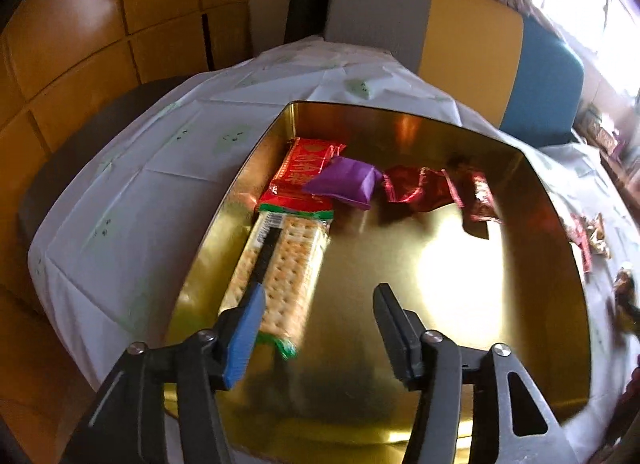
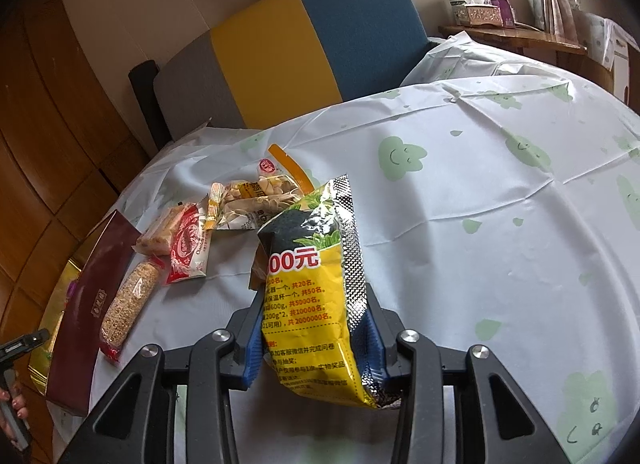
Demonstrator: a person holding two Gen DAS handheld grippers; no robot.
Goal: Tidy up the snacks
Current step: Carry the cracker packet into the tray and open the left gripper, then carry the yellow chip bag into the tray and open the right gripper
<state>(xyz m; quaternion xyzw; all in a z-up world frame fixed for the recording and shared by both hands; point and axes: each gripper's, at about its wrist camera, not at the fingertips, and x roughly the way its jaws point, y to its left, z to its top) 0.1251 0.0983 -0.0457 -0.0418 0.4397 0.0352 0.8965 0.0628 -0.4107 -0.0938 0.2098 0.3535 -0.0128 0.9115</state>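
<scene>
A gold tin lies open on the white cloth under my left gripper. That gripper is open with nothing between its fingers. In the tin lie a cracker pack, a red pack, a purple pouch and dark red wrappers. The cracker pack sits just beyond the left finger. My right gripper is shut on a yellow and black snack bag, held upright above the table. To its left on the cloth lie a sesame bar, a red and white pack and a bag of nuts.
A maroon box lid leans at the tin's edge. A few loose snacks lie on the cloth right of the tin. The cloth with green smiley prints stretches to the right. A grey, yellow and blue seat back stands behind the table.
</scene>
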